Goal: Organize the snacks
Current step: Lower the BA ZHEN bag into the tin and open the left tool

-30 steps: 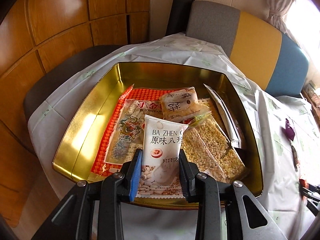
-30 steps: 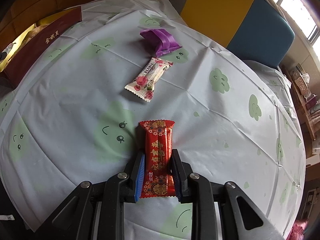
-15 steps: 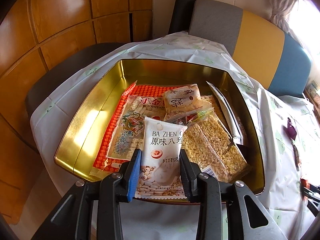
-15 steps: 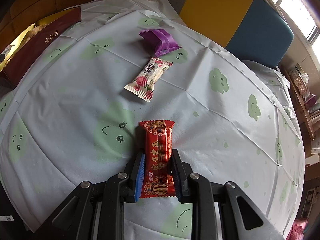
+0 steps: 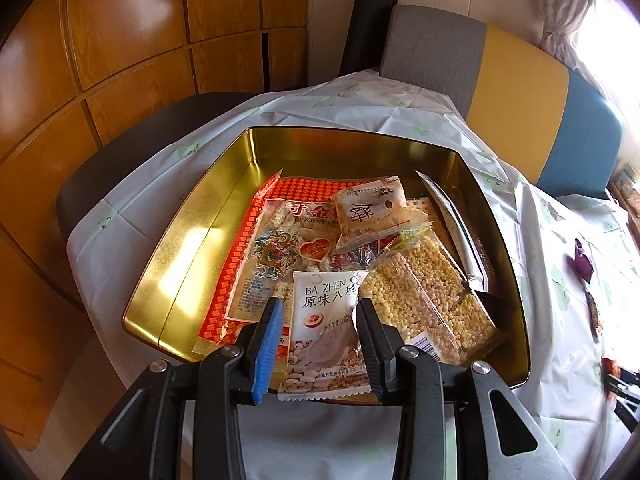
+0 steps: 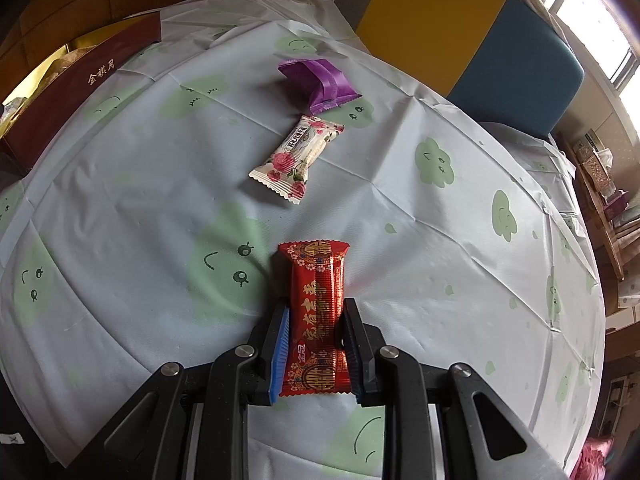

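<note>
A: Where is the white sachet printed "BA ZHEN" [image 5: 326, 332] found?
B: Between the left gripper's [image 5: 318, 344] spread jaws, over the gold metal tin [image 5: 192, 240]; the blue pad stands apart from it.
A: And the red foil-wrapped snack bar [image 6: 316, 320]?
B: It is pinched by the right gripper [image 6: 314, 346] above the bench [image 6: 420, 260].

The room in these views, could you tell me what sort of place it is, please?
Probably a home dining area: a round table under a cloud-print tablecloth, upholstered chairs around it, and wood-panelled cabinets beside a curtained window.

A cloud-print tablecloth [image 6: 400, 216] covers the table, with a grey-yellow-blue chair back [image 5: 520, 92] and wooden wall panels [image 5: 132, 32] behind.
</note>
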{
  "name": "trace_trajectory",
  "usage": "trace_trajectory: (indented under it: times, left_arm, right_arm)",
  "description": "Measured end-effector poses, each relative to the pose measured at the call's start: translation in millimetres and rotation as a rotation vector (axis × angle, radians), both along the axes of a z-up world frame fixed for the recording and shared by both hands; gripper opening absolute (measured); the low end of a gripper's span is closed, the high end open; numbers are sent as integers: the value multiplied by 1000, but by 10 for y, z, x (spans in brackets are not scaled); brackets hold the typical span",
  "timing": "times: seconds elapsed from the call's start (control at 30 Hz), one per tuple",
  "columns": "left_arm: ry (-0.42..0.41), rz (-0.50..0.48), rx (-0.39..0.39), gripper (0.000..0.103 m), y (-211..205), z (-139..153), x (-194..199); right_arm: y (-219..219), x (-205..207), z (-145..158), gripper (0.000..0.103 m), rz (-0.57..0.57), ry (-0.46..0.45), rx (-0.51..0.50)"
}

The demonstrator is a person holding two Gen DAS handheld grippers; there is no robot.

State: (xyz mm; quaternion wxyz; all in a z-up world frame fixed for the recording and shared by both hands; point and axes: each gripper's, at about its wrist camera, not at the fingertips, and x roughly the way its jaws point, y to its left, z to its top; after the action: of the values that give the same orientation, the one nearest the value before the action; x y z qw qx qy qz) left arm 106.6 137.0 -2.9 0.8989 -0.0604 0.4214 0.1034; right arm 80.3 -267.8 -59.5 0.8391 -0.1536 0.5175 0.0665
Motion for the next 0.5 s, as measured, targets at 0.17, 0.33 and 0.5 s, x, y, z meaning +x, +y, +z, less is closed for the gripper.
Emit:
trace_trajectory:
  times: [0.17,0.33,0.5]
  left_arm:
    - [-18,-9,13,39,-5,49,-41]
    - [-35,-17,16,42,-19,106,-94]
    - [-48,-21,13,46,-17,142,-151]
  right_arm:
    - [5,-4,7,26,2,0,-1]
    - [4,-3,16,26,4,-1,-7]
    - [3,-2,15,26,3,-2,-12]
